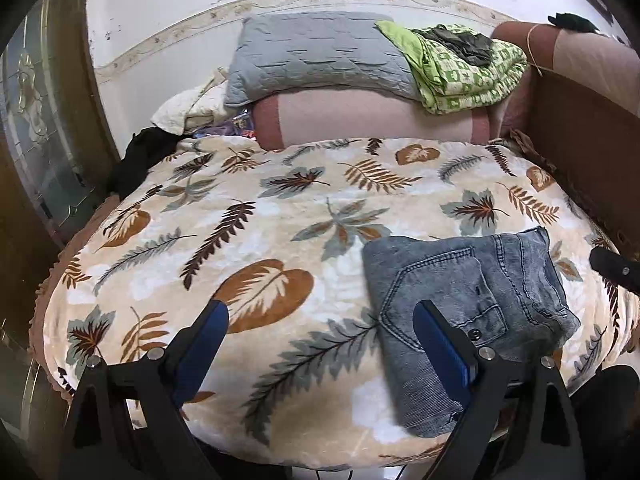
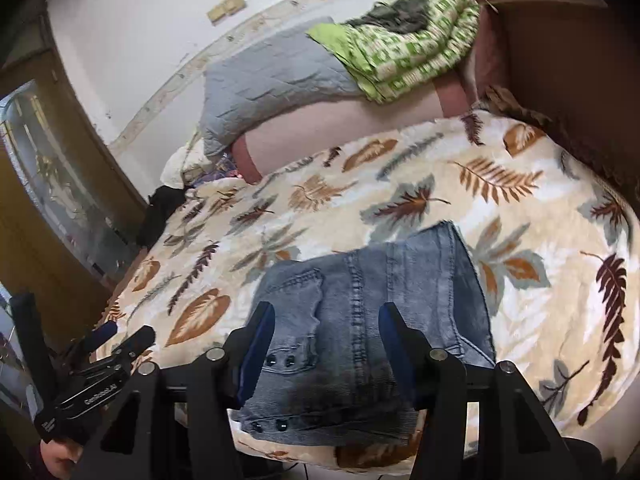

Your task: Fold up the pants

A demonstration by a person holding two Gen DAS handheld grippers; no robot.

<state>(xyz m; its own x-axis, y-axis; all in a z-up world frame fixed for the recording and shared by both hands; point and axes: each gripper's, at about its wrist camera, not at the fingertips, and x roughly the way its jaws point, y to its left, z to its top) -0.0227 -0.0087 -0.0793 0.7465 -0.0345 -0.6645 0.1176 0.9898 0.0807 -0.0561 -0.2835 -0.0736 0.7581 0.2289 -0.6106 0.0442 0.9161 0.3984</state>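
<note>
On leaf blanket (image 1: 280,216), folded pants (image 1: 460,304), hand (image 2: 60,458) only right-view

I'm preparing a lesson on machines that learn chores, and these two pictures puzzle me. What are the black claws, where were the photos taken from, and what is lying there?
A person holds a two-fingered claw in each hand; a camera rides on each. One picture looks along the left gripper, the other along the right gripper. Both stand open and hold nothing. Folded jeans lie on a leaf-patterned blanket covering a bed, with a grey pillow and green quilt behind.
</note>
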